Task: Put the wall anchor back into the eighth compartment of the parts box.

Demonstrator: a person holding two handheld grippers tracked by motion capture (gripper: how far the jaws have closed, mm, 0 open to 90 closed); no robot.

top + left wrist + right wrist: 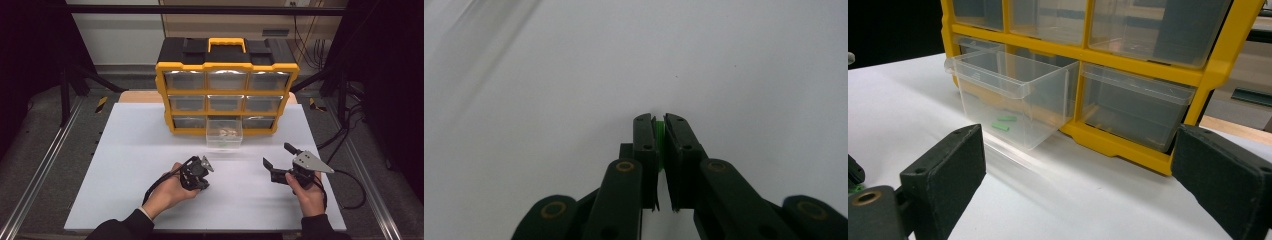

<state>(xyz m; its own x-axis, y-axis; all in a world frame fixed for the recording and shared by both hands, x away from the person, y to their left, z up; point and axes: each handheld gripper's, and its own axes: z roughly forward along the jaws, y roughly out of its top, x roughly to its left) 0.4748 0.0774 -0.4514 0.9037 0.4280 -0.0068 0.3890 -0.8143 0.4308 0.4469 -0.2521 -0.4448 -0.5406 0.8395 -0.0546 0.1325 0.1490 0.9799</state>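
Left tongs (660,122) pinch small green piece (659,131) — flat.

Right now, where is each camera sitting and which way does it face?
High view: above the person's side, facing forward and down on the white table, yellow drawer cabinet, both hands and claws.
Left gripper view: on the left claw, facing the table; its jaws pinch a small green piece.
Right gripper view: on the right claw, facing the pulled-out clear drawer.
Shared: high and right views show that drawer.

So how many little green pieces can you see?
3: two green pieces lie in the pulled-out clear drawer, and one green piece is pinched in the left gripper. More may be hidden.
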